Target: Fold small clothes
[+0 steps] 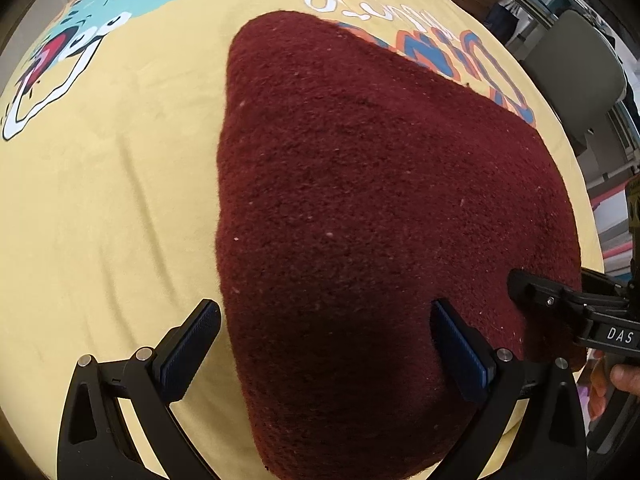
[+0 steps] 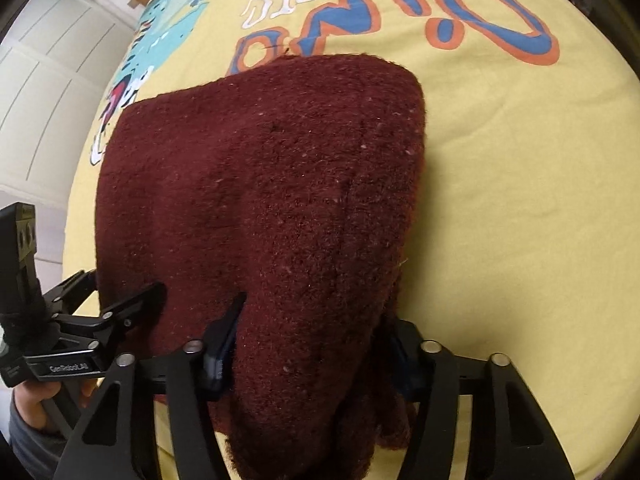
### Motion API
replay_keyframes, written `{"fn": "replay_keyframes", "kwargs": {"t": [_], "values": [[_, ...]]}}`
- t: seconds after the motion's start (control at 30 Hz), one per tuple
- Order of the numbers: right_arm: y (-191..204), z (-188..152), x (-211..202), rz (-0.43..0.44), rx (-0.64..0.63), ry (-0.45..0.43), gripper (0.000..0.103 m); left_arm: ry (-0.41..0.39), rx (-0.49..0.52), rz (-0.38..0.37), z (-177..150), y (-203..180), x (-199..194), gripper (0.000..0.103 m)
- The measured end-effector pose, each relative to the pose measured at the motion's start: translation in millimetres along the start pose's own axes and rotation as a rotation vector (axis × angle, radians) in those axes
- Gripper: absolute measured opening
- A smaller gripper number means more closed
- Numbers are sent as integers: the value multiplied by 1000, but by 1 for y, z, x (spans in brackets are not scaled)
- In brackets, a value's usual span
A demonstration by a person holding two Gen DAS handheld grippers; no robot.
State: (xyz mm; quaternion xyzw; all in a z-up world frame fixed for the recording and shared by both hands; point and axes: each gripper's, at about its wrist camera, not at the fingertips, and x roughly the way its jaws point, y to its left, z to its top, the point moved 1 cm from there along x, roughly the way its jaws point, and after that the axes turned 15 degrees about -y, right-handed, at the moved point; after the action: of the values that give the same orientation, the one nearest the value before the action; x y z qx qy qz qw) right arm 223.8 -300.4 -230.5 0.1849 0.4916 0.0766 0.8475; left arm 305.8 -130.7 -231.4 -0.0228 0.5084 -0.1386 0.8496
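A dark red fuzzy knit garment (image 1: 360, 208) lies folded on a yellow printed cloth (image 1: 112, 208). My left gripper (image 1: 324, 332) is open, its fingers standing either side of the garment's near left edge, just above it. In the right wrist view the garment (image 2: 260, 200) bunches up between my right gripper's (image 2: 312, 344) fingers, which are closed on a thick fold of it. The right gripper also shows in the left wrist view (image 1: 560, 300) at the garment's right edge. The left gripper shows in the right wrist view (image 2: 120, 312) at the garment's left edge.
The yellow cloth (image 2: 520, 200) carries a dinosaur print (image 1: 80, 40) and blue-orange lettering (image 2: 400, 16). A grey chair (image 1: 576, 76) and boxes stand beyond the table's far right. White panelled doors (image 2: 48, 80) are on the left.
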Motion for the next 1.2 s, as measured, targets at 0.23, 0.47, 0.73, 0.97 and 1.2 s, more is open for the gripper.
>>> {"fn": "replay_keyframes", "kwargs": {"t": [0.23, 0.47, 0.73, 0.97, 1.2], "values": [[7, -1, -15, -30, -23, -57, 38, -5, 39, -39, 6, -13, -3, 62], [38, 10, -61, -4, -92, -145, 30, -53, 75, -126, 23, -18, -35, 44], [118, 30, -67, 53, -201, -191, 30, -171, 69, -159, 54, 13, -93, 44], [164, 11, -12, 53, -240, -112, 30, -194, 20, -128, 32, 74, -115, 44], [157, -17, 32, 25, -200, -37, 36, -92, -57, -100, -18, 128, -89, 49]]}}
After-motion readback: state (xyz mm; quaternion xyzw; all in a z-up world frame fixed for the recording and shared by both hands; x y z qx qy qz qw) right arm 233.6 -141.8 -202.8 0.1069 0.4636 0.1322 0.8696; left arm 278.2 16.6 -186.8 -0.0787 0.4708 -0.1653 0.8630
